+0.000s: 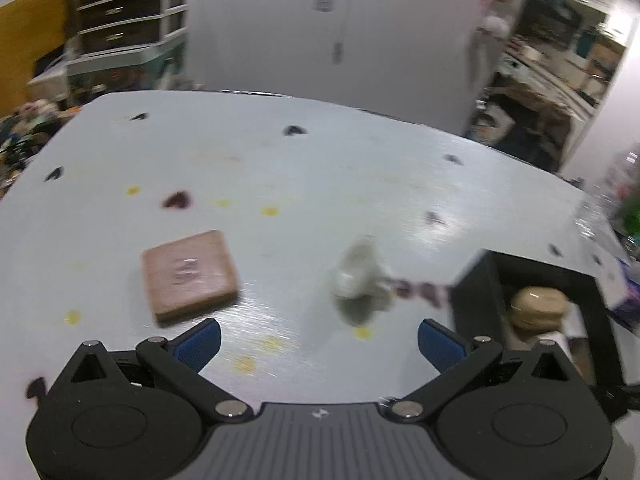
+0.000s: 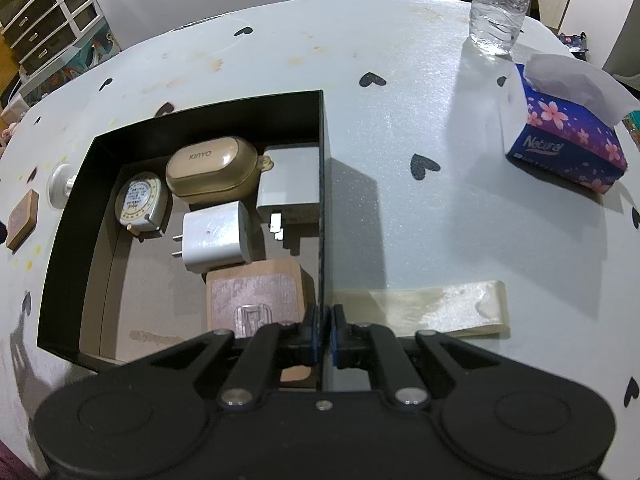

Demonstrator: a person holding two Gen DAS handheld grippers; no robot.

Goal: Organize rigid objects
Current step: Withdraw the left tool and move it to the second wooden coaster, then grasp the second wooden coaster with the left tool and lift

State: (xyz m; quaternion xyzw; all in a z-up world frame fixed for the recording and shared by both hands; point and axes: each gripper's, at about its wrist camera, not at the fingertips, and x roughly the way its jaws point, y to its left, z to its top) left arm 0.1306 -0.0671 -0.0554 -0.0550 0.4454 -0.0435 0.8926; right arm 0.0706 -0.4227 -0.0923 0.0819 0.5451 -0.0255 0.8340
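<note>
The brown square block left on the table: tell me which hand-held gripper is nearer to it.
Left. The left hand-held gripper is open just in front of the brown square block. The right hand-held gripper is clamped on the black box wall, across the box from it.

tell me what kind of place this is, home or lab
Probably a lived-in home room or small workshop, not a tidy lab: a heart-patterned table holds a tissue box and water bottle, with a drawer unit and cluttered shelves behind.
</note>
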